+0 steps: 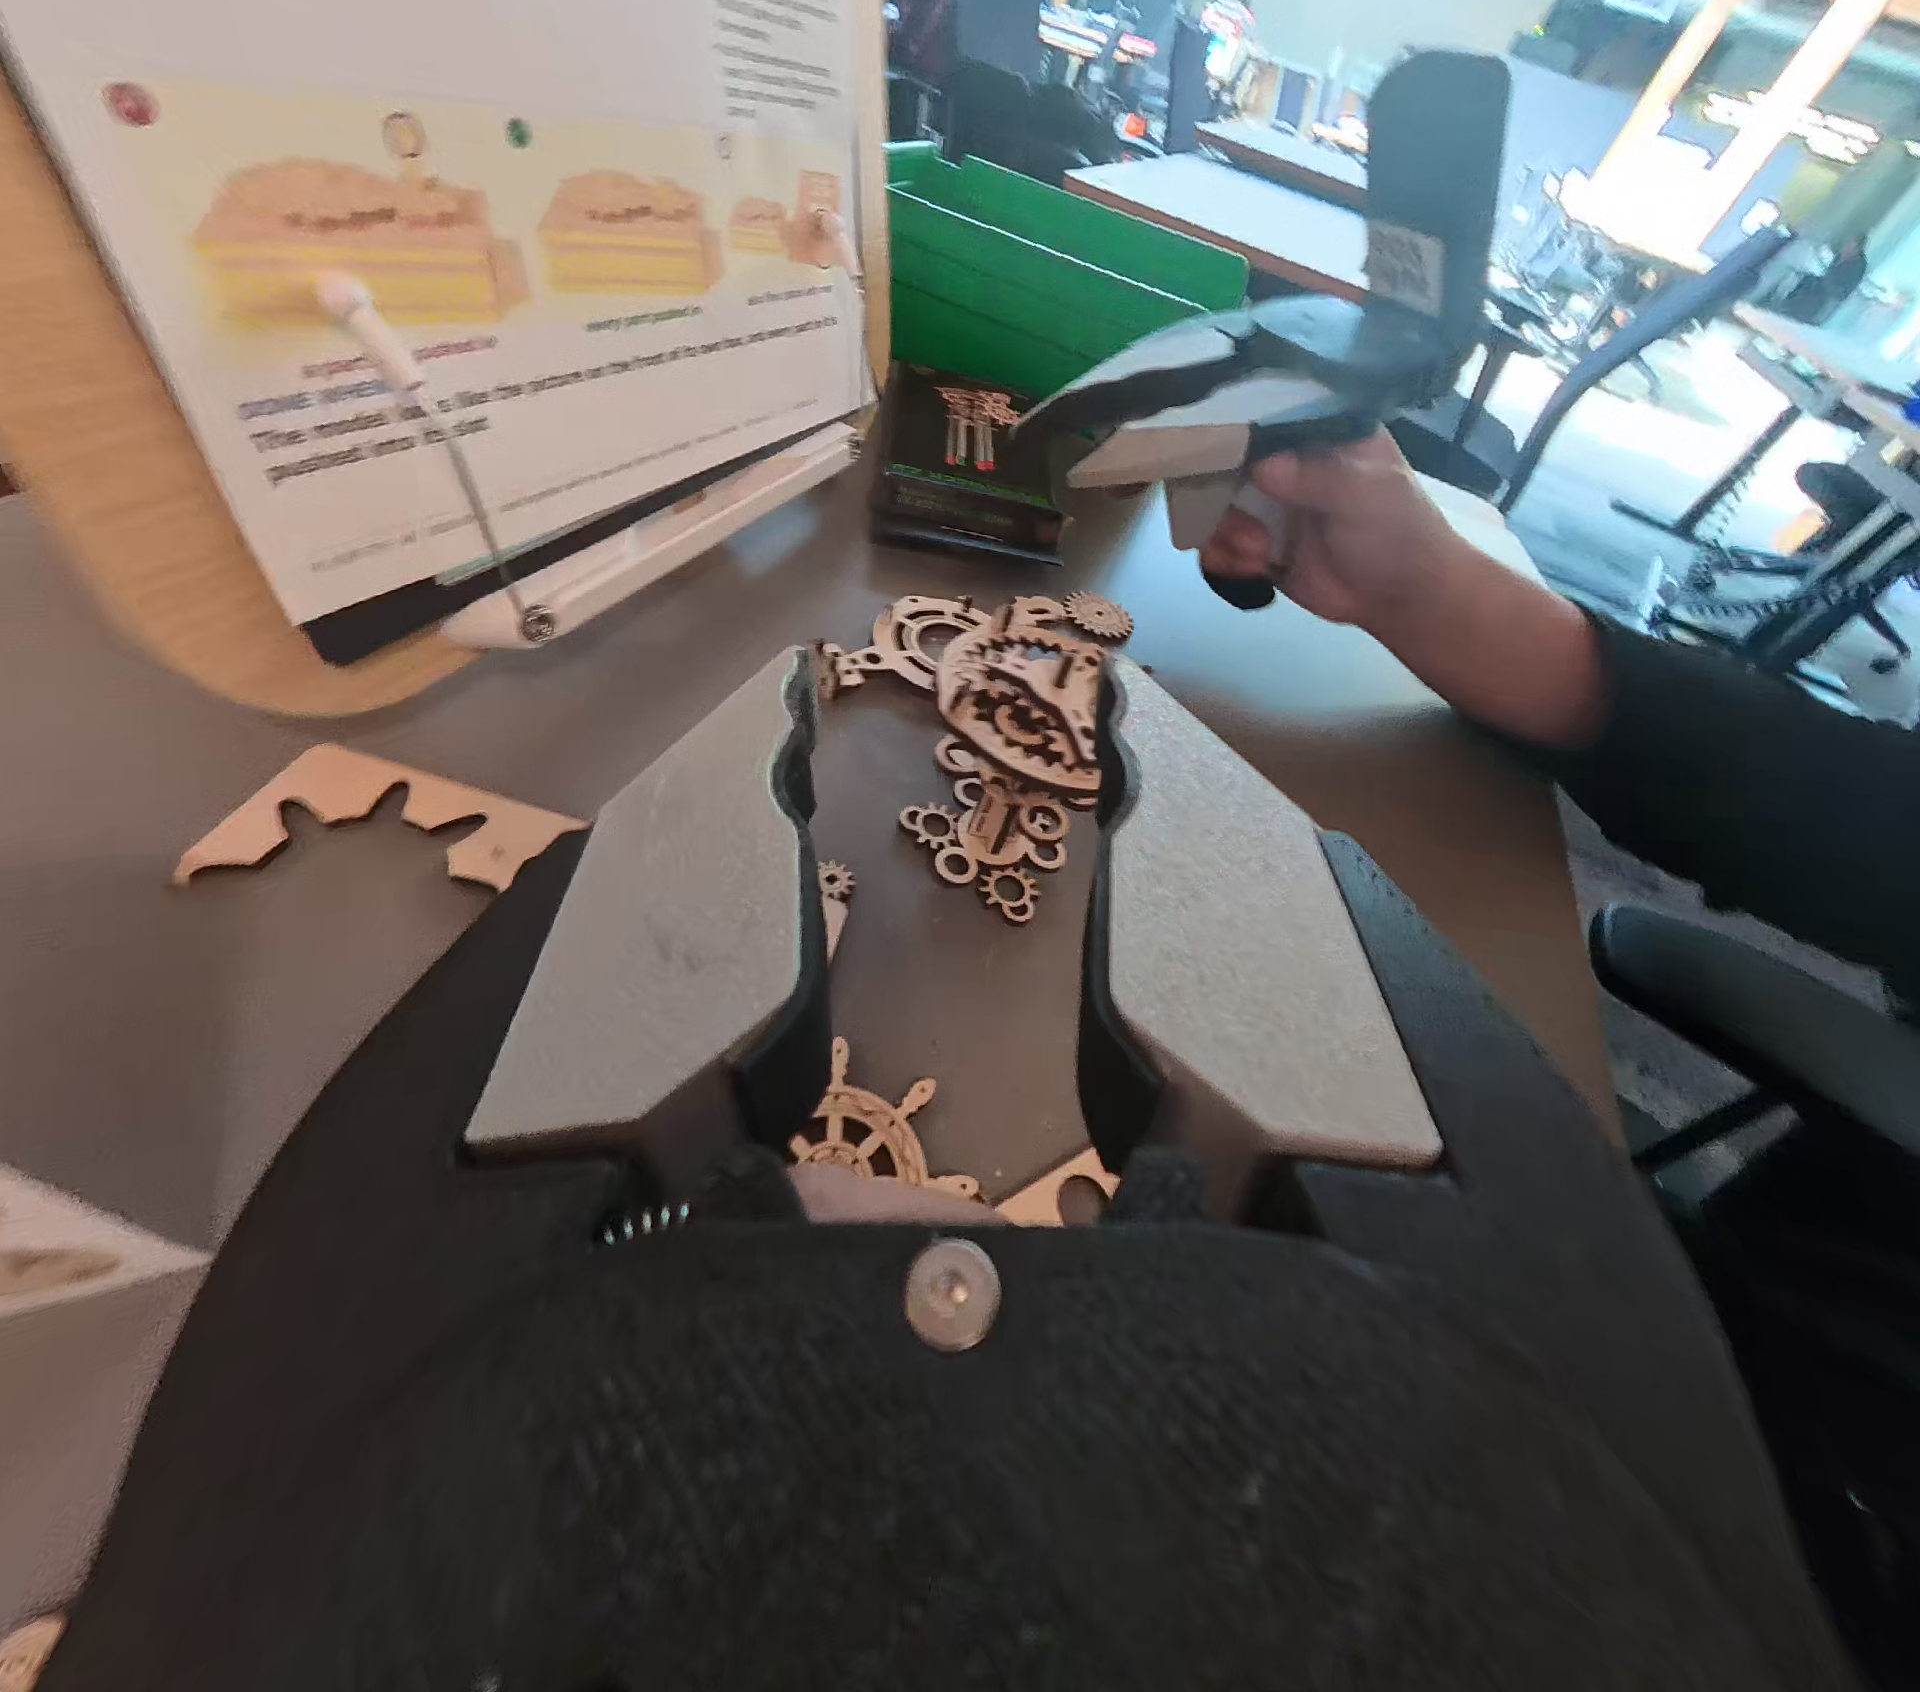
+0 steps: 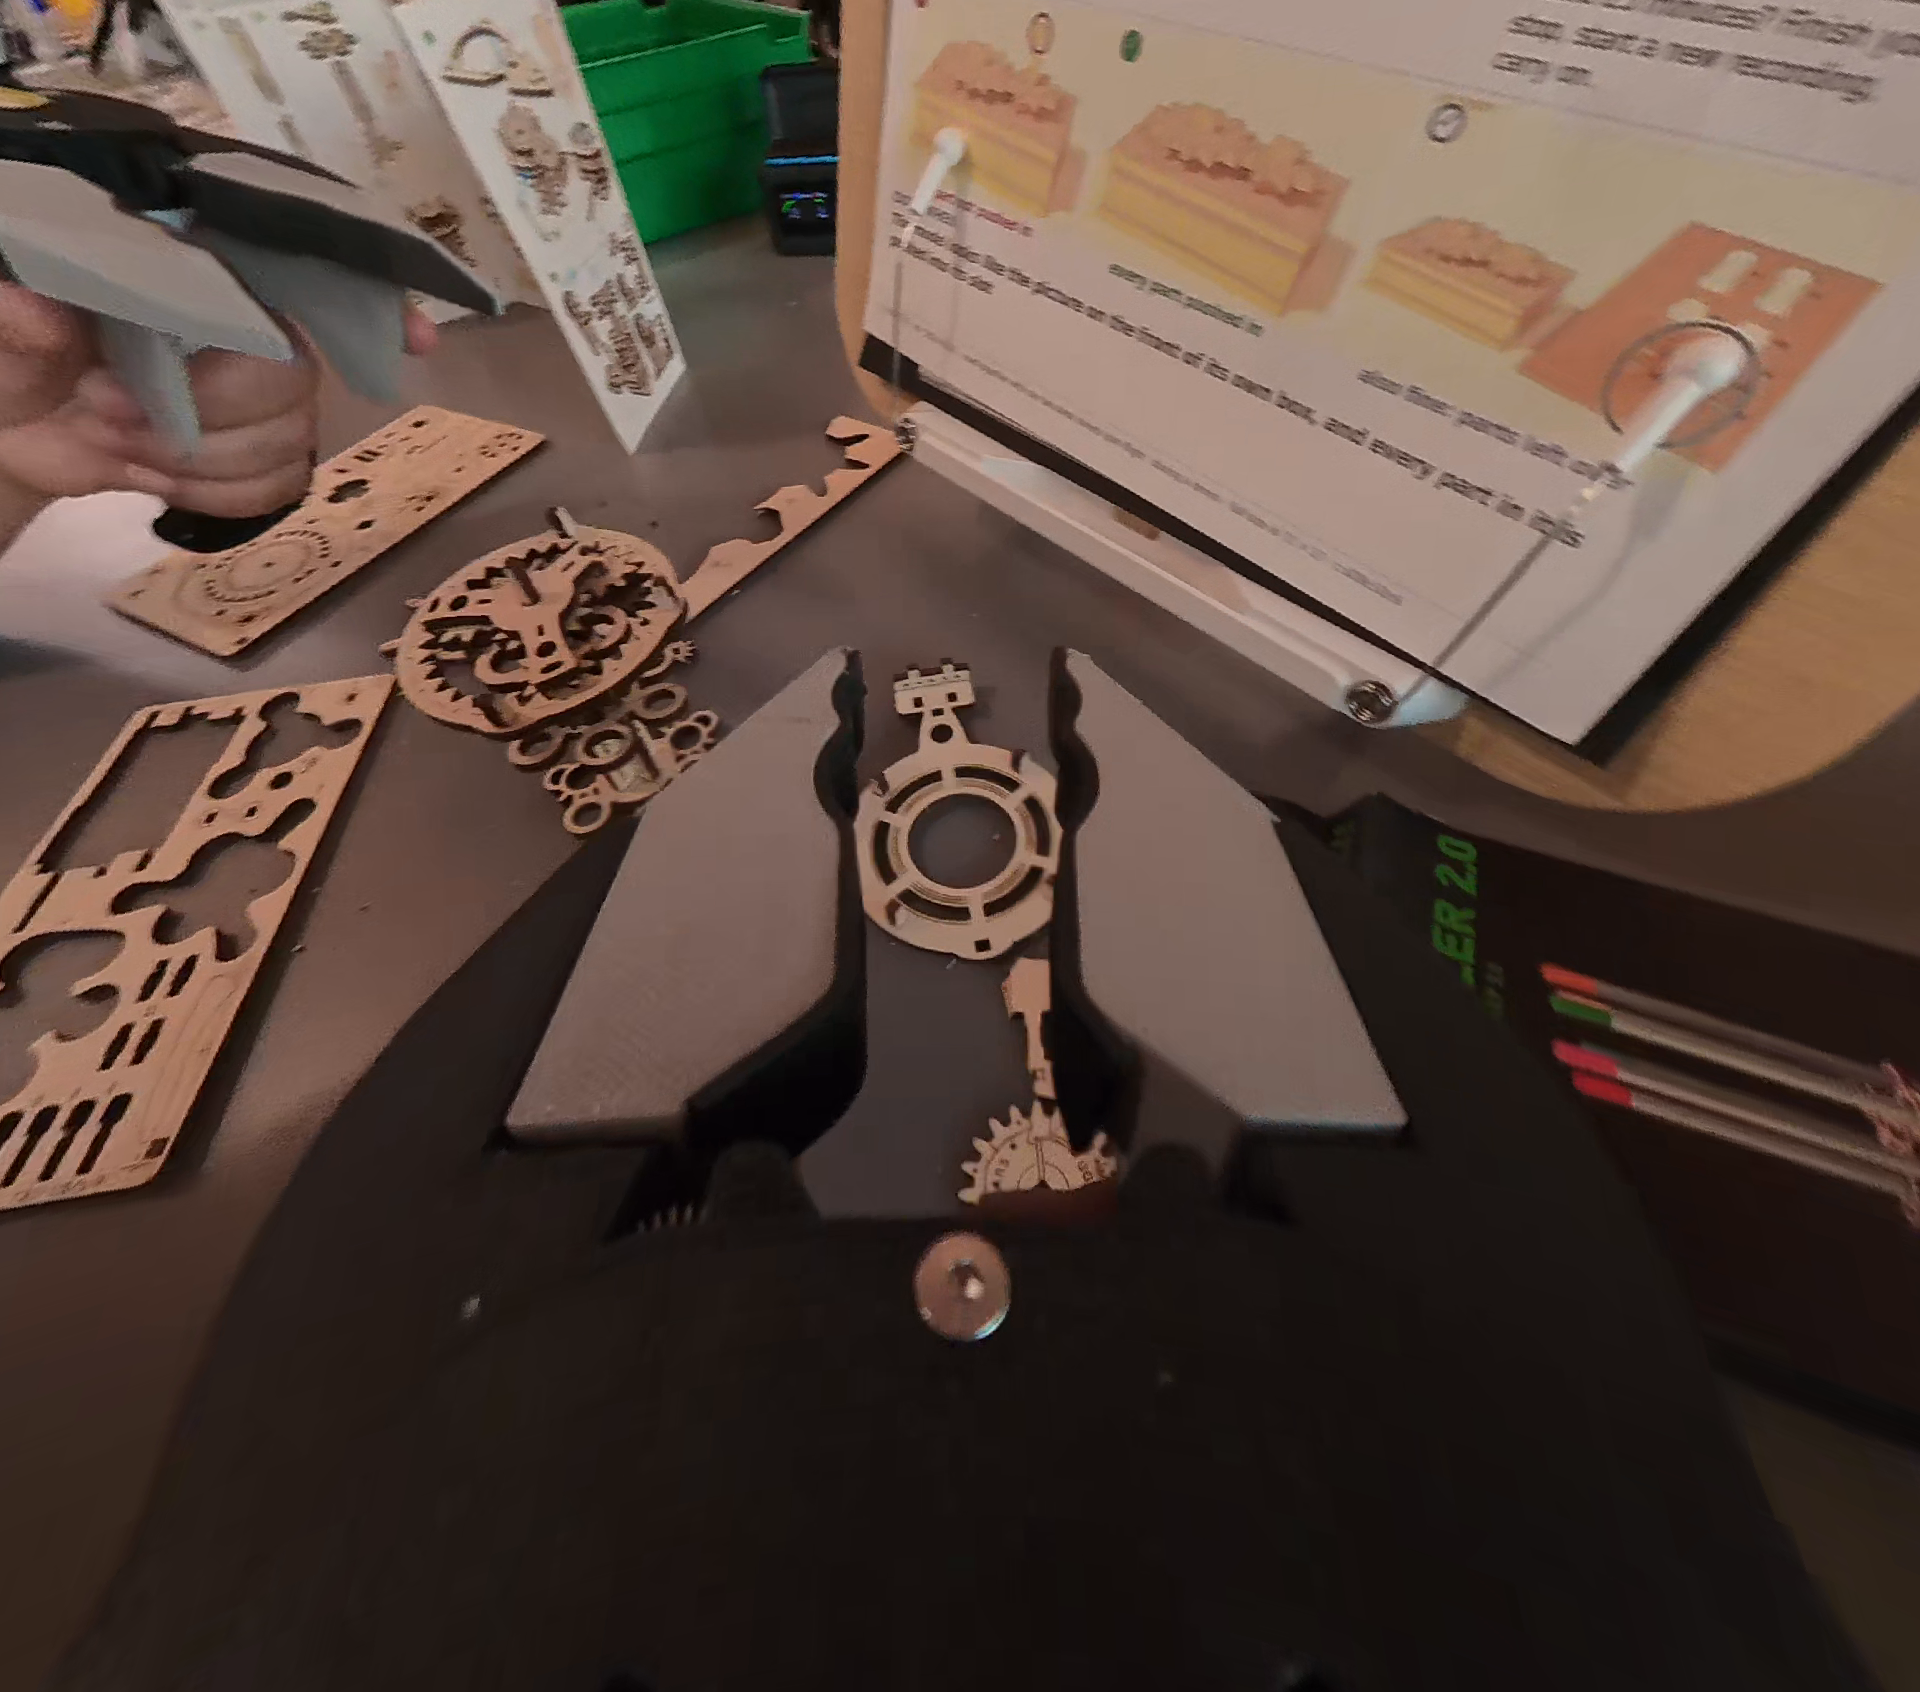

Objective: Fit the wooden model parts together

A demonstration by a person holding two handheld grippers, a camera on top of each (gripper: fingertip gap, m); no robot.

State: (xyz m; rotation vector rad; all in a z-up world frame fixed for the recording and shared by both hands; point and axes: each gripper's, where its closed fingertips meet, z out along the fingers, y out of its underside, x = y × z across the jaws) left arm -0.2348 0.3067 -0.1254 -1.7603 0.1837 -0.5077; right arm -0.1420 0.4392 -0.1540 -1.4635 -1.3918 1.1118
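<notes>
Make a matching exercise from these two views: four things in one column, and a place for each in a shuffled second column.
Things:
1. ring-shaped wooden part
2. round gear assembly
3. ship's wheel piece
4. green bin

Places:
A. at the table's far edge, behind the dark box
B. flat on the table between the right gripper's open fingers
C. low between the left gripper's fingers, near their base
D. on the table left of the right gripper, beside the punched-out sheets

Pairs: 1-B, 2-D, 3-C, 4-A
</notes>
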